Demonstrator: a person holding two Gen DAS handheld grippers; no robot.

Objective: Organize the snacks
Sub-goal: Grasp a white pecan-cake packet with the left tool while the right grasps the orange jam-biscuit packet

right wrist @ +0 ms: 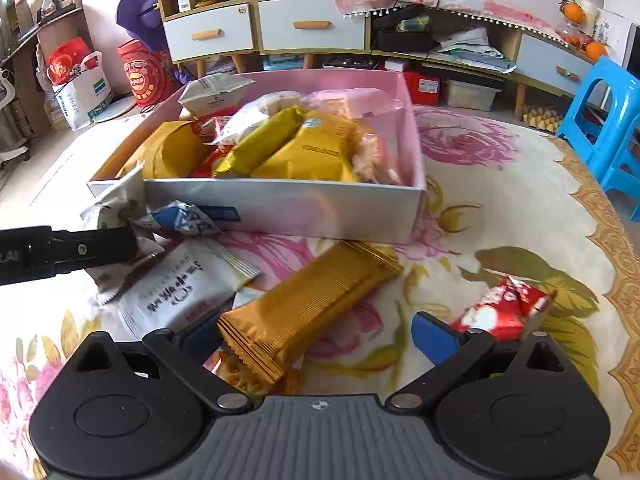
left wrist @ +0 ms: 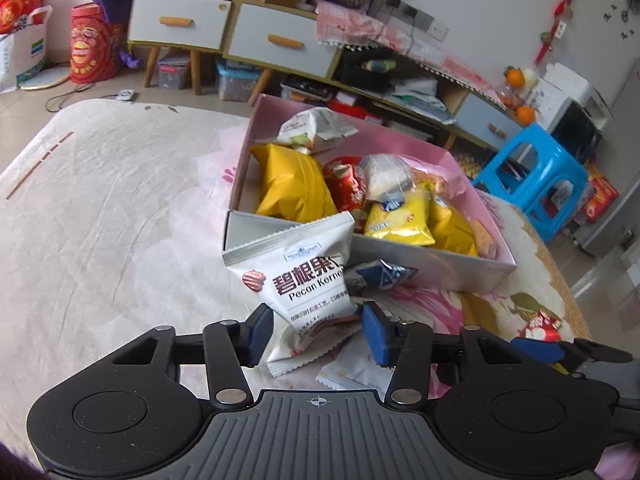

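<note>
My left gripper [left wrist: 318, 336] is shut on the lower end of a white pecan packet [left wrist: 304, 276], which stands tilted in front of the box. The box [left wrist: 420, 264], pink inside and silver outside, holds several yellow, red and white snack packets. My right gripper [right wrist: 316, 338] is open over a long gold packet [right wrist: 308, 308]; its left pad is beside the packet's near end and its right pad is well clear. A red packet [right wrist: 500, 308] lies to the right. A flat white packet [right wrist: 180, 288] and a blue-and-white one [right wrist: 184, 216] lie near the box front [right wrist: 280, 208].
A floral cloth [right wrist: 500, 200] covers the table. A blue plastic stool [right wrist: 604, 120] stands off the right edge. Behind the table is a low cabinet with drawers [left wrist: 180, 24] and cluttered shelves. Bare cloth stretches left of the box [left wrist: 120, 200].
</note>
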